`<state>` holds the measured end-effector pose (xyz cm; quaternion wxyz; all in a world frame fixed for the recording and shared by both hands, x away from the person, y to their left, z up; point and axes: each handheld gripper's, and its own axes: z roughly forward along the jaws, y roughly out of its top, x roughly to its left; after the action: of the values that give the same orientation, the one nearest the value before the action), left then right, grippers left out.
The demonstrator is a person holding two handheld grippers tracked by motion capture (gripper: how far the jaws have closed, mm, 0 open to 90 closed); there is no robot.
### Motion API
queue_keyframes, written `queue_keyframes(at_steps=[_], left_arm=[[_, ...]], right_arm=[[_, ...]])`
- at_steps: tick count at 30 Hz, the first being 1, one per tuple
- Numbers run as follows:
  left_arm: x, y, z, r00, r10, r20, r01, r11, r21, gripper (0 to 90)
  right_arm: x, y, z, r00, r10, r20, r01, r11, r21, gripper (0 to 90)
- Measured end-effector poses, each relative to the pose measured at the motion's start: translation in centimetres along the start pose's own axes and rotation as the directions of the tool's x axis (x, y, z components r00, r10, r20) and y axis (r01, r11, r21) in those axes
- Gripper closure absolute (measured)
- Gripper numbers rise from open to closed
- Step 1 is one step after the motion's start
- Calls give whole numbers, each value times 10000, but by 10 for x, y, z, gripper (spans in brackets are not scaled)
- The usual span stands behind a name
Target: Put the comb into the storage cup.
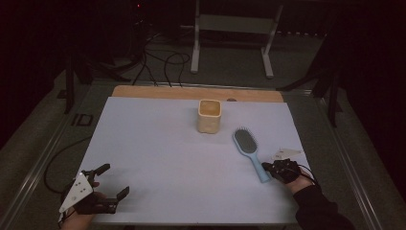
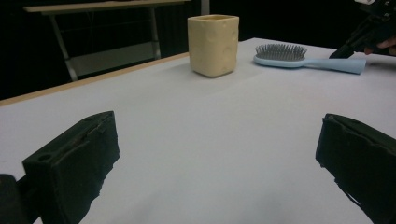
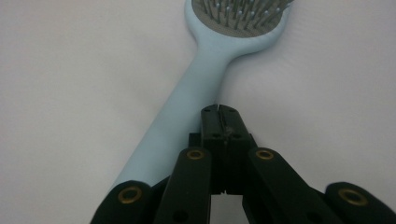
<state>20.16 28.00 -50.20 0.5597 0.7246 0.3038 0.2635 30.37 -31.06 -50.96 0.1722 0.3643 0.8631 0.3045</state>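
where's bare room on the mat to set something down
The mat's left and middle lie bare, between the cream cup and the left claw at the near edge. The near middle is bare too. It is crowded at the right, where the blue hairbrush lies beside the right claw.

Right tongs [image 1: 274, 168] closed beside blue hairbrush [image 1: 249, 149] handle, left tongs [image 1: 111, 181] spread wide, yellow cup [image 1: 209, 116] behind

hairbrush [image 3: 205, 93] | head cut off at top edge | handle end hidden
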Motion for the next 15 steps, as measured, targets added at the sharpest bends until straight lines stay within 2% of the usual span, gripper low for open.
queue_keyframes(at_steps=[15], left_arm=[[0, 0, 0, 10000, -51, 36, 51, 10000, 40, 0]], right_arm=[[13, 4, 4, 9992, -109, -395, 105, 9999, -120, 900]])
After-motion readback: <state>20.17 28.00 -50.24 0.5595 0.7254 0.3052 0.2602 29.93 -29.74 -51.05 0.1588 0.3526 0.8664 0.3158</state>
